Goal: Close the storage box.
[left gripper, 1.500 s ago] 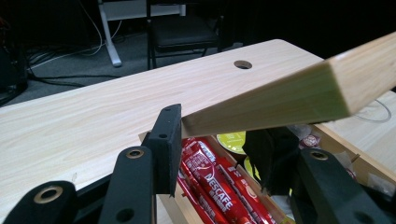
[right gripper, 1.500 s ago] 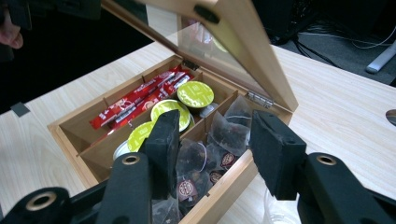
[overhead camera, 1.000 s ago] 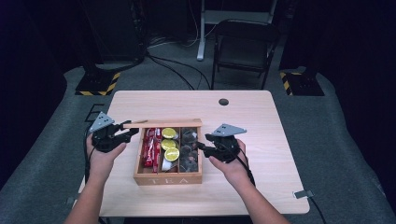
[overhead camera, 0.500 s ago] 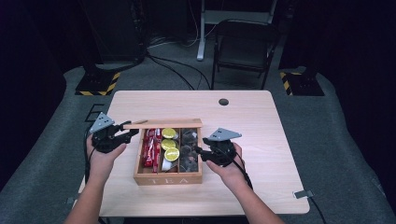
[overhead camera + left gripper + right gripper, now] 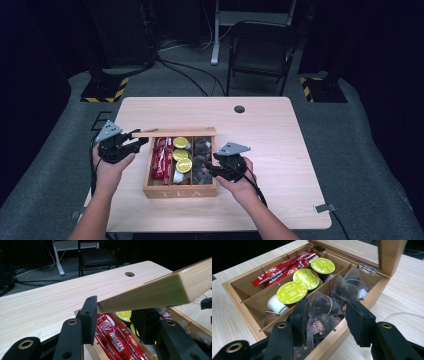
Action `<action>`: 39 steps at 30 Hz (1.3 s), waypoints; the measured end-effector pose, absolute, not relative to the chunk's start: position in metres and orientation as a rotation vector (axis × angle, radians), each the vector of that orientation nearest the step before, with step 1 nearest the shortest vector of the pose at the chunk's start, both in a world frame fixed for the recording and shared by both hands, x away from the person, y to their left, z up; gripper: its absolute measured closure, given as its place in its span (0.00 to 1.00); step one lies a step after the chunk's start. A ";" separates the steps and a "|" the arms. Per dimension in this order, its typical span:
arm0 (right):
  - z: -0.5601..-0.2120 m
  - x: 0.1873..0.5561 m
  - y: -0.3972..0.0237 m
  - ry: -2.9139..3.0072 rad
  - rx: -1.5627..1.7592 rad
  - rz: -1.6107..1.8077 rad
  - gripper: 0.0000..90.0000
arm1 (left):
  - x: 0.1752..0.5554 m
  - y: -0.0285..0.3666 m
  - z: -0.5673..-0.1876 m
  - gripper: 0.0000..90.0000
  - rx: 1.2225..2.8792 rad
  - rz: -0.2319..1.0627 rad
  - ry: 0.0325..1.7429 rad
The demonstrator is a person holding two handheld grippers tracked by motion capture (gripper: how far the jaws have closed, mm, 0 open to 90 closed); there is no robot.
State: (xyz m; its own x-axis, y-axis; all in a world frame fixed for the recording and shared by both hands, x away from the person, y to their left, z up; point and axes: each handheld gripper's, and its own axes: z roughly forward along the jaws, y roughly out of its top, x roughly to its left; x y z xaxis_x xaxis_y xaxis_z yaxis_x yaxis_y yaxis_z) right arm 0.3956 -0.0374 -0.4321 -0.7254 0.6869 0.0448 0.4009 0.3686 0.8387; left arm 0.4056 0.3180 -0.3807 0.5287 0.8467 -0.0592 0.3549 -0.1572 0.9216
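In the high view the wooden tea box (image 5: 180, 192) sits at the centre of the frame on the surface (image 5: 280, 130), its three compartments running from the front wall to the hinged back. The left claw (image 5: 142, 141), at middle left, is clenched on the edge of the raised lid (image 5: 155, 293), holding it open. The right claw (image 5: 209, 170) hangs at the box's right-hand compartment, jaws parted and gripping nothing.

In the right gripper view the tea bags (image 5: 324, 306) lie directly ahead of and just below that claw's (image 5: 325, 315) tips, piled in the compartment nearest it. The yellow-lidded pods (image 5: 308, 281) fill the middle compartment beyond, and the red Nescafé sticks (image 5: 284, 268) the far one at upper left. The right hand is much the nearer; the pick likely needs a short descent along the compartment's long axis.
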 end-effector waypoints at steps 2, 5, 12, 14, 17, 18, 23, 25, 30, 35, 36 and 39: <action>-0.436 0.397 -0.034 2.325 0.948 1.284 0.59 | 0.406 0.318 -0.380 0.63 1.741 0.593 1.012; -0.440 0.401 -0.028 2.331 0.945 1.284 0.59 | 0.407 0.319 -0.380 0.63 1.741 0.593 1.011; -0.448 0.409 -0.019 2.337 0.958 1.282 0.58 | 0.408 0.319 -0.379 0.63 1.738 0.595 1.010; -0.450 0.412 -0.017 2.335 0.956 1.279 0.57 | 0.409 0.319 -0.379 0.63 1.740 0.590 1.010; -0.452 0.414 -0.014 2.335 0.958 1.271 0.56 | 0.410 0.319 -0.379 0.63 1.732 0.589 1.013; -0.453 0.415 -0.014 2.328 0.957 1.274 0.55 | 0.410 0.319 -0.378 0.63 1.732 0.588 1.012; -0.456 0.418 -0.010 2.321 0.960 1.273 0.55 | 0.412 0.319 -0.378 0.63 1.733 0.589 1.012; -0.458 0.419 -0.008 2.334 0.962 1.266 0.55 | 0.412 0.319 -0.378 0.63 1.733 0.590 1.012; -0.461 0.421 -0.004 2.359 0.963 1.256 0.55 | 0.411 0.319 -0.378 0.63 1.736 0.590 1.014; -0.463 0.424 -0.004 2.352 0.977 1.250 0.55 | 0.411 0.319 -0.378 0.63 1.737 0.585 1.015; -0.464 0.424 -0.004 2.350 0.978 1.257 0.55 | 0.411 0.319 -0.378 0.63 1.736 0.585 1.014; -0.466 0.425 -0.002 2.359 0.959 1.249 0.55 | 0.412 0.320 -0.378 0.63 1.730 0.582 1.014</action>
State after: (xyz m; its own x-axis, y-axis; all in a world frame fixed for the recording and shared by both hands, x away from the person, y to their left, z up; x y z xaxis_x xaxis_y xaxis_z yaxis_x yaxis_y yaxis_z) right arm 0.4252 -0.0023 -0.4655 -0.7304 0.6818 0.0414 0.4174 0.3975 0.8172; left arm 0.4121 0.3198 -0.3776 0.5316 0.8435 -0.0772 0.3588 -0.1417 0.9226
